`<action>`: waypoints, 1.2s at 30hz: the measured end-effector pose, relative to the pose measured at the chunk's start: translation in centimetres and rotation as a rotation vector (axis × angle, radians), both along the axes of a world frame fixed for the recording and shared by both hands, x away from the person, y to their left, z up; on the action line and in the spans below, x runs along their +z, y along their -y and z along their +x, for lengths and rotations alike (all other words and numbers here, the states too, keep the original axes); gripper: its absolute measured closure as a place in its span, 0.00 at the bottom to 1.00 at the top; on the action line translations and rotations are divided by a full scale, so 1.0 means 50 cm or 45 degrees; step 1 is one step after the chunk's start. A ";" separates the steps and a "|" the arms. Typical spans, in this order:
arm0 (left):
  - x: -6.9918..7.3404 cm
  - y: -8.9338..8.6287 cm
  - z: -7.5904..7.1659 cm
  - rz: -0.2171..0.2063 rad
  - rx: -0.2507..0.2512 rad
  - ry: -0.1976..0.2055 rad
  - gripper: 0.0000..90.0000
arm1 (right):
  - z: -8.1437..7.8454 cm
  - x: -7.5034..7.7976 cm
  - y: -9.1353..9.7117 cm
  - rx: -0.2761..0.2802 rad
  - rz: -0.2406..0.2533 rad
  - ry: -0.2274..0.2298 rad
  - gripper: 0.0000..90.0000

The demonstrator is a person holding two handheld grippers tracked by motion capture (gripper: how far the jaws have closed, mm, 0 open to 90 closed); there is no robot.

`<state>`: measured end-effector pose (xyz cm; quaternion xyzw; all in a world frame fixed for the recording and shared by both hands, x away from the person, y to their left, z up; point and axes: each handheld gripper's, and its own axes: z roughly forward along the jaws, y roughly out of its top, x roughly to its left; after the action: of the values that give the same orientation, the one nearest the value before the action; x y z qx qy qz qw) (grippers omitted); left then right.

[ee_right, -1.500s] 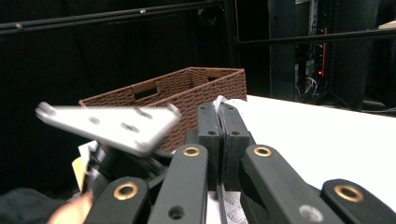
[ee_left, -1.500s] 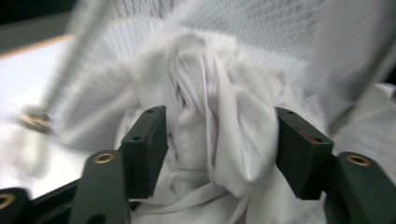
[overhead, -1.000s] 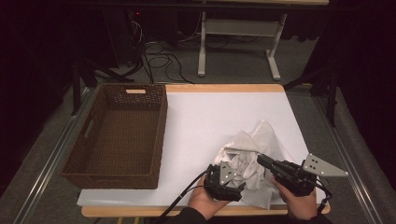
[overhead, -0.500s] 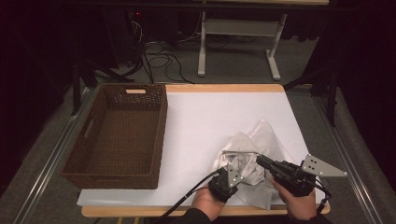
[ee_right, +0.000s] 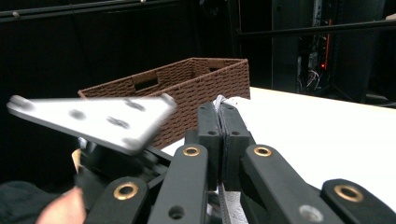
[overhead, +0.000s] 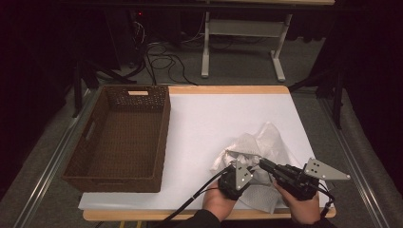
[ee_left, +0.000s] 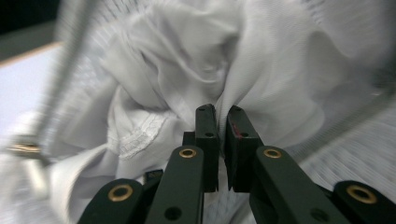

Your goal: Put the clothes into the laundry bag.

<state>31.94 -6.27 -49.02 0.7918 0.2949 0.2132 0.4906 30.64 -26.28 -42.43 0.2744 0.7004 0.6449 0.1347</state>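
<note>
White fabric — a crumpled garment (overhead: 259,149) — lies on the near right part of the white-covered table (overhead: 223,114) in the high view, just in front of both hands and well apart from the brown wicker basket (overhead: 121,137) at the left. A second ago the left gripper (overhead: 237,172) stood wide beside the heap; its jaws have just been closing, and now they pinch the cloth's near edge. The right gripper (overhead: 266,166) has not shifted and stays clamped on the cloth. With both ends gripped, the garment looks ready to be lifted or spread.

In the left gripper view, the left gripper (ee_left: 223,140) is nearly closed on a fold of the garment (ee_left: 187,70) (a stitched hem runs just beside it).

In the right gripper view, the right gripper (ee_right: 220,140) is tight on a thin strip of fabric (ee_right: 222,100). Open tabletop stretches beyond toward the basket (ee_right: 187,93) — plenty of room, though the near table edge is close.
</note>
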 end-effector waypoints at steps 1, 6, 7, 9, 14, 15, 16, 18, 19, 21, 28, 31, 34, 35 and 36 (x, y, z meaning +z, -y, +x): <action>-0.007 0.008 0.004 0.006 -0.003 -0.004 0.94 | 0.000 0.000 0.001 0.001 0.001 0.003 1.00; -0.045 0.041 0.022 0.068 -0.008 -0.047 0.94 | 0.000 0.002 0.006 -0.006 0.020 0.002 1.00; -0.049 0.043 0.025 0.072 -0.007 -0.059 0.94 | -0.001 0.003 0.007 -0.007 0.023 -0.003 1.00; -0.052 0.044 0.027 0.071 -0.011 -0.073 0.93 | 0.000 0.003 0.009 -0.006 0.024 0.005 1.00; -0.035 0.025 0.018 0.029 -0.037 -0.089 0.75 | 0.001 0.003 0.011 -0.013 0.026 0.004 1.00; -0.030 0.017 0.016 0.013 -0.047 -0.090 0.72 | 0.001 0.003 0.011 -0.013 0.027 0.001 1.00; -0.025 0.010 0.012 0.000 -0.045 -0.085 0.69 | 0.001 0.003 0.011 -0.013 0.027 -0.001 1.00; -0.013 -0.007 0.005 -0.031 -0.047 -0.074 0.61 | 0.001 0.003 0.010 -0.014 0.025 0.002 1.00; -0.007 -0.015 0.002 -0.046 -0.044 -0.074 0.59 | 0.001 0.003 0.010 -0.013 0.023 0.005 1.00; 0.003 -0.030 -0.004 -0.063 -0.039 -0.084 0.54 | 0.000 0.003 0.010 -0.014 0.022 0.000 1.00; 0.028 -0.102 -0.021 -0.027 -0.001 -0.065 0.49 | 0.001 0.002 0.010 -0.015 0.020 0.005 1.00; 0.026 -0.145 -0.019 -0.029 0.047 -0.063 0.49 | 0.001 0.002 0.010 -0.014 0.021 0.002 1.00; 0.014 -0.182 -0.015 -0.092 0.089 -0.084 0.48 | 0.000 0.002 0.011 -0.015 0.020 0.000 1.00; 0.009 -0.197 -0.015 -0.133 0.105 -0.093 0.49 | 0.000 0.002 0.011 -0.016 0.018 -0.003 1.00; 0.005 -0.208 -0.014 -0.160 0.120 -0.100 0.49 | 0.000 0.001 0.012 -0.017 0.018 -0.003 1.00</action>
<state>31.21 4.13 -48.78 0.7524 0.3635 0.1858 0.5170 30.63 -26.88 -42.37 0.2810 0.6942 0.6485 0.1362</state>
